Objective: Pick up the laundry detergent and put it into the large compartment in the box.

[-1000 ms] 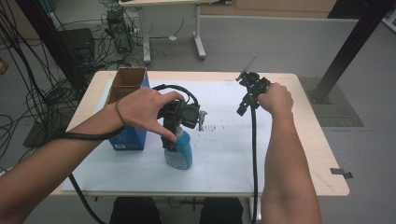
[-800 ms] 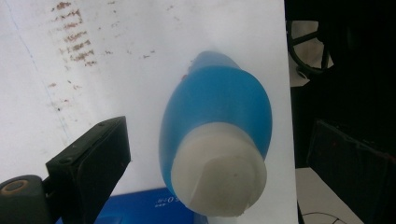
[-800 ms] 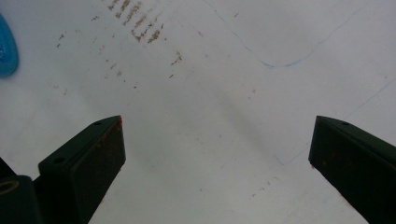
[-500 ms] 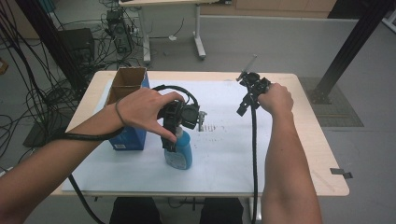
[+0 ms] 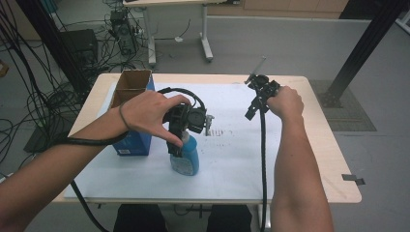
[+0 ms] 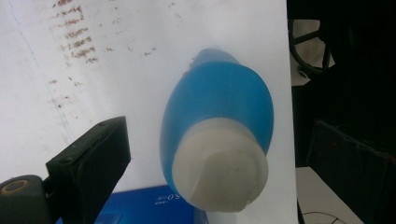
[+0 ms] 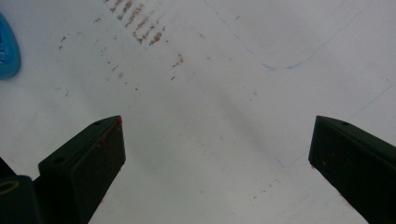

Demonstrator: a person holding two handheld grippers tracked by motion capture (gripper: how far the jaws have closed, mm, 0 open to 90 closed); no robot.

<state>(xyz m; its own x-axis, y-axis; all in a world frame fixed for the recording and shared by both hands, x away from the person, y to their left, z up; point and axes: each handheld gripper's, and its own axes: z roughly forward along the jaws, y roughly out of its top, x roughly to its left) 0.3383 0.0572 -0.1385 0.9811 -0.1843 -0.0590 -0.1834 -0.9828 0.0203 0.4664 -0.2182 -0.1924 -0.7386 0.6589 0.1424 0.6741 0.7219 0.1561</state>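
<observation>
Bottle (image 5: 184, 157): smooth blue plastic oval w/ white cap, upright on stained white sheet (image 5: 232, 159). L gripper (image 6: 196, 186) jaws open around cap; R gripper (image 7: 217, 172) jaws open, empty

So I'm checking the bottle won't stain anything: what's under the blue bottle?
The blue bottle stands on the white sheet that covers the table; brown smudges lie beside it. The patch beneath its base is hidden. The left gripper hovers over its white cap.

Blue bottle (image 5: 185, 157) with white cap (image 6: 219, 168); upright on white sheet (image 5: 232, 159) near front edge, just beside blue box (image 5: 135, 142).
</observation>
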